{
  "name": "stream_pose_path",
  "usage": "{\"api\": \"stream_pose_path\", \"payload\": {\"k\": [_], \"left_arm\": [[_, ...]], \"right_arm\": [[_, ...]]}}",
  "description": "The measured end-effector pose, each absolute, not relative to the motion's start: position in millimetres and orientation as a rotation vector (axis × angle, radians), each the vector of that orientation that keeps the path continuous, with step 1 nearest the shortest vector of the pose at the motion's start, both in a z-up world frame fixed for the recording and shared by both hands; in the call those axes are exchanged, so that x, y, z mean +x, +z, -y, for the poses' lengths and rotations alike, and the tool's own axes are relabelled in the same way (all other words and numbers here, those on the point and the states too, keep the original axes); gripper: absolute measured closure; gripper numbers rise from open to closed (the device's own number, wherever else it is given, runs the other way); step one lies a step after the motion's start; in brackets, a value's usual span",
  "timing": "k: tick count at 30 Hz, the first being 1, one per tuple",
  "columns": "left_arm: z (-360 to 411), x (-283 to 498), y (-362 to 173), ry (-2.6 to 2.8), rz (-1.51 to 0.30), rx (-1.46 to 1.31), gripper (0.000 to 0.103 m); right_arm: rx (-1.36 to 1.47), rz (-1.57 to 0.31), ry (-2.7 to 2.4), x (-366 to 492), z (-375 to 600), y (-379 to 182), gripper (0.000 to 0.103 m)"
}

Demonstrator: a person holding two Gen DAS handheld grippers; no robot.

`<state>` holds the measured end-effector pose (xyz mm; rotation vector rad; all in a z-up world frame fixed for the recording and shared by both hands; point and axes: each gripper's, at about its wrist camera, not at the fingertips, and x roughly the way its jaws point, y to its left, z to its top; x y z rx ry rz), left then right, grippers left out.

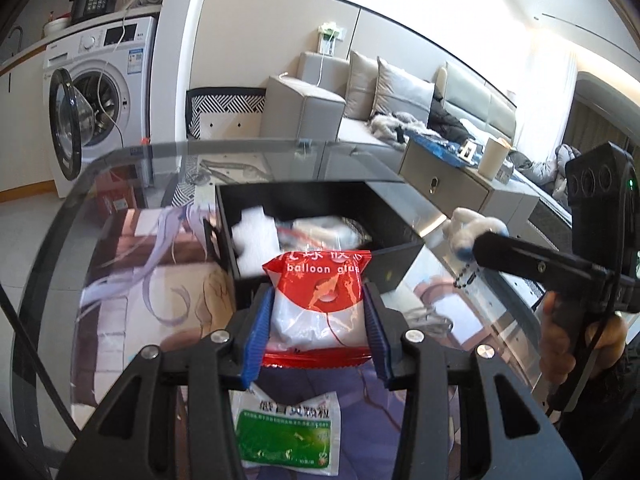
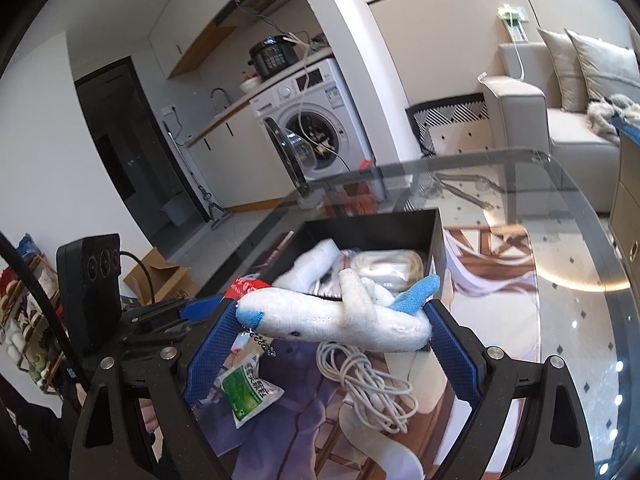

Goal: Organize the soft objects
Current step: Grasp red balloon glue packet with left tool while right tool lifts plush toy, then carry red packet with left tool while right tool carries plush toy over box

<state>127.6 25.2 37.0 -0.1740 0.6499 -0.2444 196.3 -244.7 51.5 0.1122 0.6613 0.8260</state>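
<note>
At frame centre, the right gripper (image 2: pixel 334 326) clamps a white plush airplane with blue nose and tail (image 2: pixel 340 318). Behind it stands an open black box (image 2: pixel 438 240); below lie a coiled white cable (image 2: pixel 374 390) and a green-and-white sachet (image 2: pixel 246 394).

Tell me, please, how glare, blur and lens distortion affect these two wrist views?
Left wrist view: the window side blows out at upper right, the glass table mirrors the room, and the white items in the black box are smeared, while the balloon glue bag in the left gripper reads sharp. Right wrist view: fisheye bends walls and table rim; the plush airplane in the right gripper is crisp.
</note>
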Motion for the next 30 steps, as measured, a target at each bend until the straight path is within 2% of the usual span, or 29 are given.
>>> {"api": "stream_pose_path", "payload": {"k": [14, 30], "left_arm": [[-30, 146, 64, -0.253, -0.581, -0.158, 0.06], [-33, 174, 69, -0.24, -0.566, -0.168, 0.06]], "right_arm": [[0.025, -0.591, 0.88, 202, 231, 77, 0.01], [-0.099, -0.585, 0.868, 223, 209, 76, 0.01]]}}
